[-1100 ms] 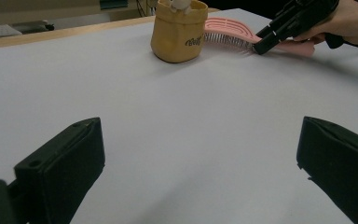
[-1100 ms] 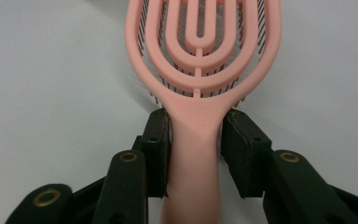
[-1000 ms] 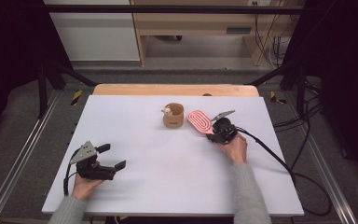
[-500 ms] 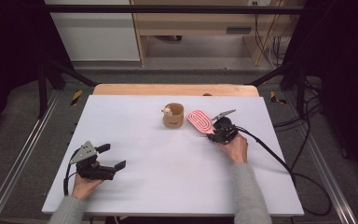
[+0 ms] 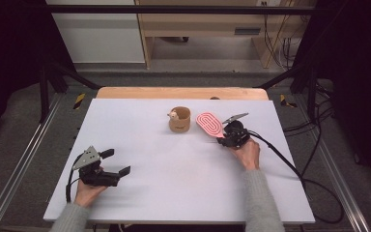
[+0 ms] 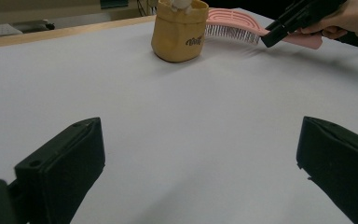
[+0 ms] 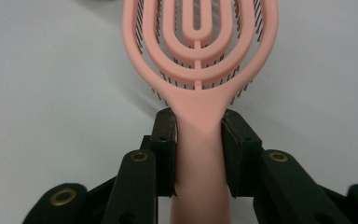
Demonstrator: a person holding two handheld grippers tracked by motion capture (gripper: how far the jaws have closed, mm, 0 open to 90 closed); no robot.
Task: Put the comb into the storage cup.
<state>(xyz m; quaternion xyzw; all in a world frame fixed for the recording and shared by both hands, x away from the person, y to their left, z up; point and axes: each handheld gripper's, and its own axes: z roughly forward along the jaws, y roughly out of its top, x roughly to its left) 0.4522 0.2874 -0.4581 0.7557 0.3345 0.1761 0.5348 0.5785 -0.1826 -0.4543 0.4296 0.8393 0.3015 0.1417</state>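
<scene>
A pink vented hairbrush hangs bristles down just above the white table, right of a small tan fabric pot. My right gripper is shut on the brush's handle; in the right gripper view both black pads press the pink neck of the hairbrush. The left gripper view shows the pot, the brush and the right gripper far ahead. My left gripper rests near the table's front left corner, its jaws wide apart with nothing between them.
A small pale object sticks out of the pot's top. A black cable trails from the right gripper across the table's right side. A wooden board edges the far side of the table, with metal rails at both sides.
</scene>
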